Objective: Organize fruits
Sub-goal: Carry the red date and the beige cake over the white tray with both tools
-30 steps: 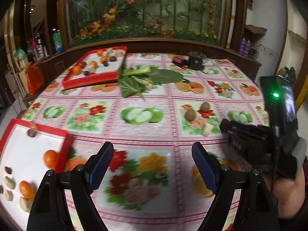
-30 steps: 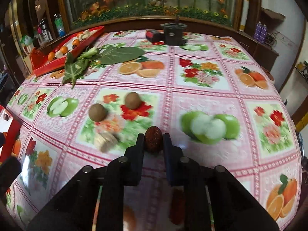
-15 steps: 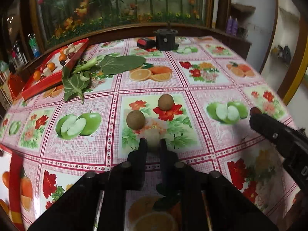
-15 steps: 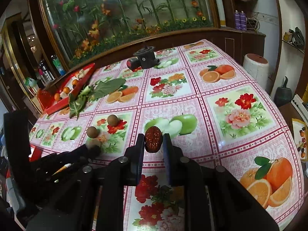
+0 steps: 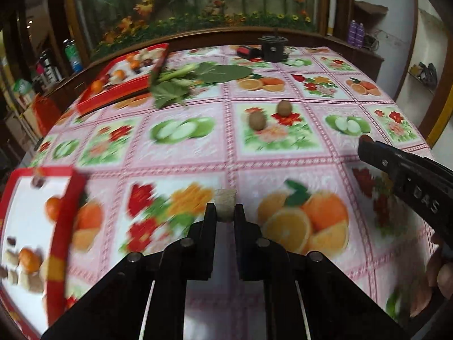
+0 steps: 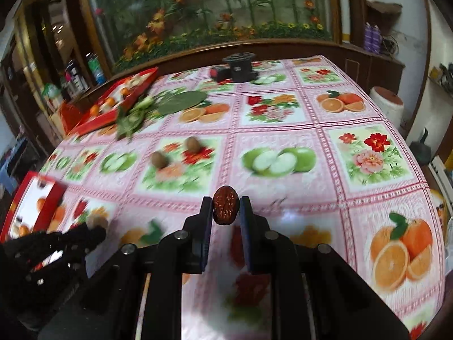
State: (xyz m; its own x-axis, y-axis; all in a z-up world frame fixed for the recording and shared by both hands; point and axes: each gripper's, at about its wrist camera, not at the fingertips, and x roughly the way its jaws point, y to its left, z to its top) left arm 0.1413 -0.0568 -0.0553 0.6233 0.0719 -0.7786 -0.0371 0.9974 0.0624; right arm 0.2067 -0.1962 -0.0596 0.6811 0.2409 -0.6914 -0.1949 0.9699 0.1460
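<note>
Both pairs of fingers are pinching fruit above the table. Our left gripper [image 5: 225, 212] grips a pale, blurred chunk [image 5: 225, 202] whose kind we cannot make out; only its top half shows above the fingertips. Our right gripper [image 6: 226, 208] holds a wrinkled red-brown date [image 6: 225, 204], its long axis upright between the pads, the lower tip sunk between them.

From the left camera, the right gripper [image 5: 365, 144] comes in from the right edge of the picture, with the date a mere dark speck at its tip and part of a hand [image 5: 436, 280] cut off below it.

On the flowered tablecloth [image 6: 283, 204], two brown kiwis [image 5: 257, 119] lie close together near the middle, apart from each other. A red tray [image 5: 66, 226] at the near left corner carries oranges [image 5: 53, 208] and small pale and dark pieces, all smeared by motion and partly cropped. A second red tray [image 5: 121, 85] sits tilted at the far left edge, with green leaves [image 5: 198, 78] just beside it. A black stand [image 5: 272, 47] is at the far edge. Nothing lies between either gripper and the near tray.
</note>
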